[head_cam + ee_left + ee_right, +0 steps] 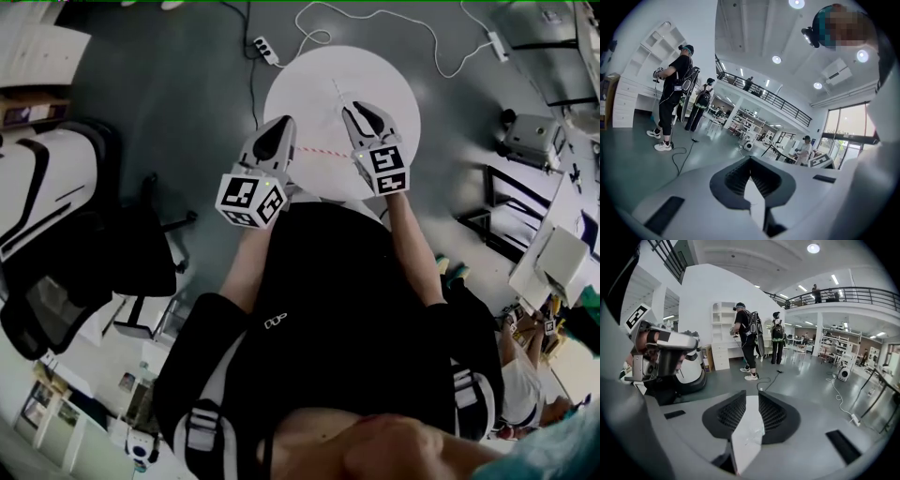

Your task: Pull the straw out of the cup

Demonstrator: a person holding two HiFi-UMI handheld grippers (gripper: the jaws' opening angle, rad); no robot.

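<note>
Grey floor, round white worktop [375, 75]. Striped straw [319, 152] looks flat on it, long axis left-right, spanning between my tools; no cup seen. My left tool [284, 125] tips together, empty. Right tool [353, 110] narrow gap, grips nothing. Straw nearer me than both tips, equally close to each.

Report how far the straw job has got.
Done, apparently: the striped straw seems to lie free on the round table, in no cup, and no cup shows in any view. In hand: nothing. The left gripper is shut and the right gripper is open, with no object between either pair of jaws. Left: nothing visible, unless a cup stands out of sight.
</note>
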